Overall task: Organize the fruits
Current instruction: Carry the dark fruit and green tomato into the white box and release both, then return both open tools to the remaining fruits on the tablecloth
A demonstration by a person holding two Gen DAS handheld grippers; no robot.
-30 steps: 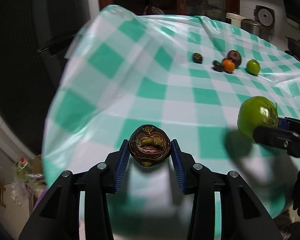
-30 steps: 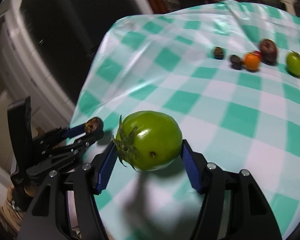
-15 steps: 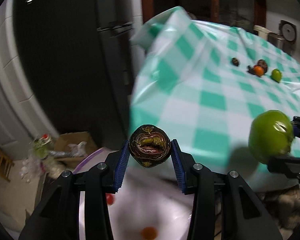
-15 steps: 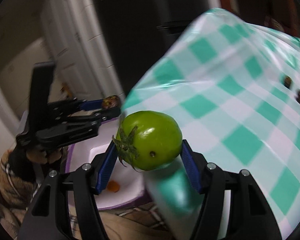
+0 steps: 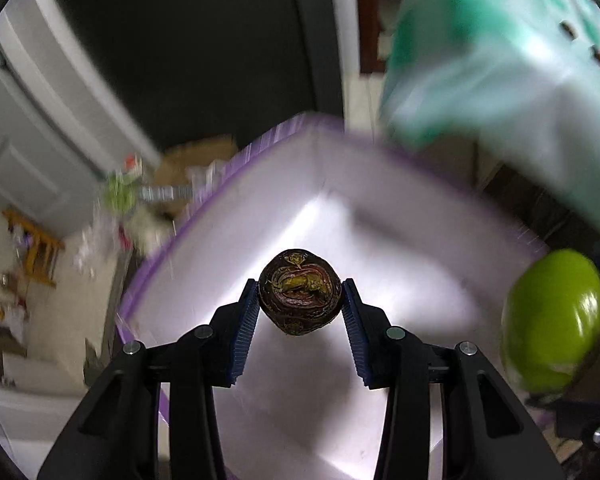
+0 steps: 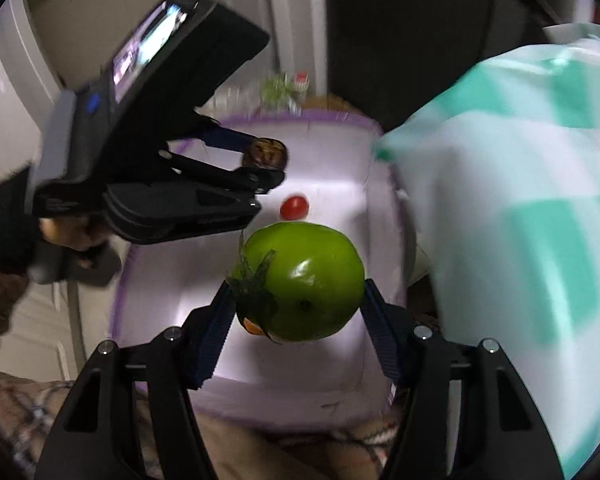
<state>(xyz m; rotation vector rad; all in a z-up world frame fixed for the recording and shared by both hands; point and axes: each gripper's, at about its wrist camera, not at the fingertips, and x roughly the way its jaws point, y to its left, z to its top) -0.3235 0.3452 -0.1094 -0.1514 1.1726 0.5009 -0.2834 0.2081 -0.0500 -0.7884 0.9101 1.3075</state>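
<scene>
Held a small dark wrinkled fruit (image 5: 299, 292) clamped across its middle in the left tool (image 5: 299, 312), above the white bin (image 5: 400, 216) with the purple rim. Gripped the green tomato (image 6: 300, 280) side to side in the right tool (image 6: 298, 308), also over the bin, beside the desk (image 6: 520, 200). Judged the tomato firm, smooth, fairly heavy, likely to slip if loosened; judged the dark fruit light, soft-skinned, easily crushed. Noted a red tomato (image 6: 294, 207) on the bin floor.
</scene>
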